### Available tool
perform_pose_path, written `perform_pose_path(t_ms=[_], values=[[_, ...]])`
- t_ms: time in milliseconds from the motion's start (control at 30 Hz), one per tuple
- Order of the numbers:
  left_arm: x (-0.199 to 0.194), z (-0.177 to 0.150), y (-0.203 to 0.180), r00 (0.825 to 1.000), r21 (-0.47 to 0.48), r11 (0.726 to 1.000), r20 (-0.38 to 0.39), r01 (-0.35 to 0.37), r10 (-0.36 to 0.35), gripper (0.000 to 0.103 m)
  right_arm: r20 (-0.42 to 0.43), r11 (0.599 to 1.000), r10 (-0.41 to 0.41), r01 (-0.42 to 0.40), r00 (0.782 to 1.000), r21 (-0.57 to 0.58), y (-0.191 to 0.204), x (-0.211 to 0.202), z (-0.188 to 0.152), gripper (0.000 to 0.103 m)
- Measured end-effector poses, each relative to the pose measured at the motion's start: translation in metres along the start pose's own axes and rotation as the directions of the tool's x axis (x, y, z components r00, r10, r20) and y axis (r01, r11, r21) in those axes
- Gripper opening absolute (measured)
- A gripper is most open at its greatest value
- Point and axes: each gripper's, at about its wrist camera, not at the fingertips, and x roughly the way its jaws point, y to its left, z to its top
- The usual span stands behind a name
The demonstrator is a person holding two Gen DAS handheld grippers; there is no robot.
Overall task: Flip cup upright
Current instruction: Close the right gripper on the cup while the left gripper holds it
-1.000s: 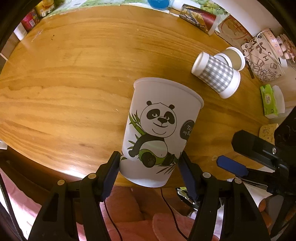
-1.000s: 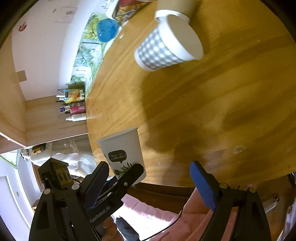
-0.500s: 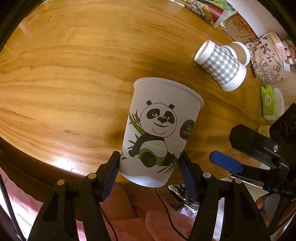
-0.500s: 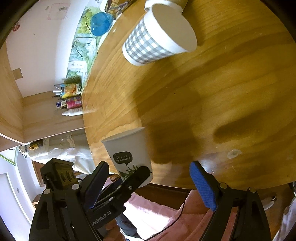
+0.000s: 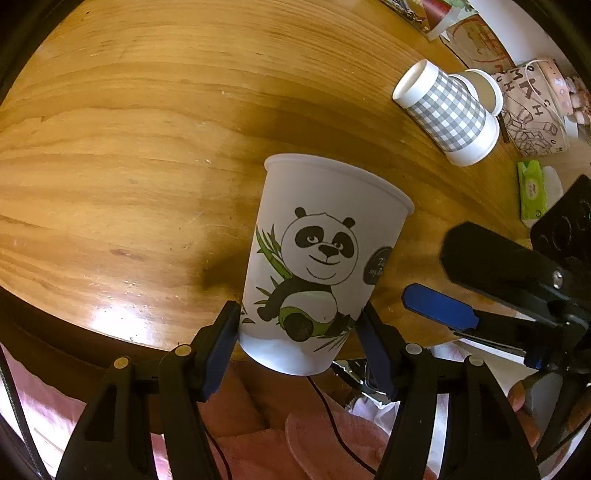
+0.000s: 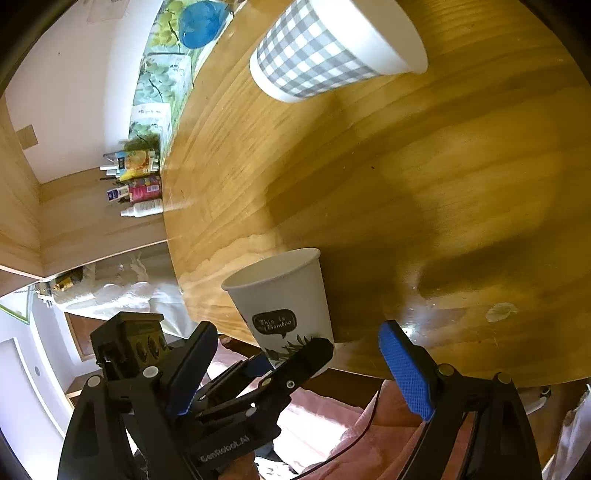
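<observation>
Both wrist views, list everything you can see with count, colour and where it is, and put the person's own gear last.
panda cup: one, white with a panda and green bamboo, clamped near its base, rim up, over the near table edge.
gingham cup: one, grey and white check, lying on its side at the far right of the table.
white cup: one, just behind the gingham cup.
tissue pack: one, green, right table edge.
blue bowl: one, far end of the table.
bottles: several, mixed colours, on a wooden shelf beside the table.
table: one, round, brown wood.
left hand-held gripper: black, blue pads, shut on the panda cup.
right hand-held gripper: black, blue pads, open, holding nothing.
</observation>
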Motion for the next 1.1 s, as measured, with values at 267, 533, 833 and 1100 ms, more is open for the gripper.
perform_pose_path(t_ms=[267,533,833,1100], values=[[0.007,0.003,0.005,0.999,0.023,0.999,-0.039,0.024,-0.023,0.074,-0.015,1.000,-0.030,0.030,0.999,-0.007,0.003,0.010,0.001,0.090],[0.006,0.004,0.014,0.998,0.041,0.998,-0.044,0.046,-0.044,0.078,-0.033,0.998,-0.067,0.066,0.997,-0.023,0.008,0.021,-0.001,0.090],[-0.009,0.000,0.015,0.999,0.094,0.994,-0.017,0.052,-0.051,0.079,-0.022,0.993,-0.113,0.112,0.993,-0.034,0.016,0.029,-0.002,0.090],[-0.027,-0.015,0.002,0.998,0.175,0.984,0.069,-0.018,0.006,0.079,0.012,0.986,-0.159,0.160,0.987,-0.053,0.025,0.035,-0.004,0.090]])
